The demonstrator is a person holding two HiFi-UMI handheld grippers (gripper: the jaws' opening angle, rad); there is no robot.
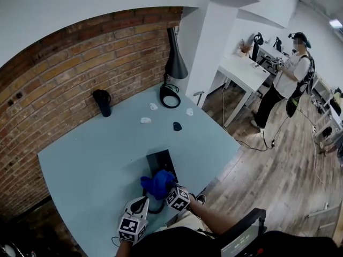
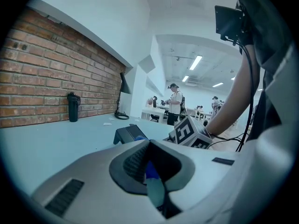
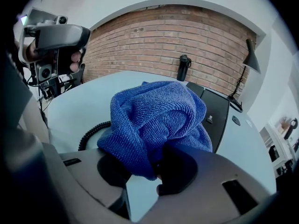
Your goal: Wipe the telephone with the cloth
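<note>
The black telephone (image 1: 161, 159) lies near the front edge of the pale blue table (image 1: 91, 159). A bunched blue cloth (image 1: 157, 183) rests on the telephone's near end. My right gripper (image 1: 167, 190) is shut on that cloth; in the right gripper view the cloth (image 3: 159, 115) fills the space ahead of the jaws (image 3: 156, 176) and hides part of the telephone (image 3: 219, 111). My left gripper (image 1: 141, 202) hovers just left of the cloth, jaws shut (image 2: 150, 169) with nothing between them. Its view shows the telephone (image 2: 128, 133) ahead. A black coiled cord (image 3: 91, 134) runs left from under the cloth.
At the back of the table stand a black bottle (image 1: 102, 102) and a black lamp (image 1: 174, 68) against the brick wall. Small white scraps (image 1: 146, 120) and a dark piece (image 1: 177, 126) lie mid-table. A person (image 1: 286, 79) stands by a white desk (image 1: 244, 71) at the right.
</note>
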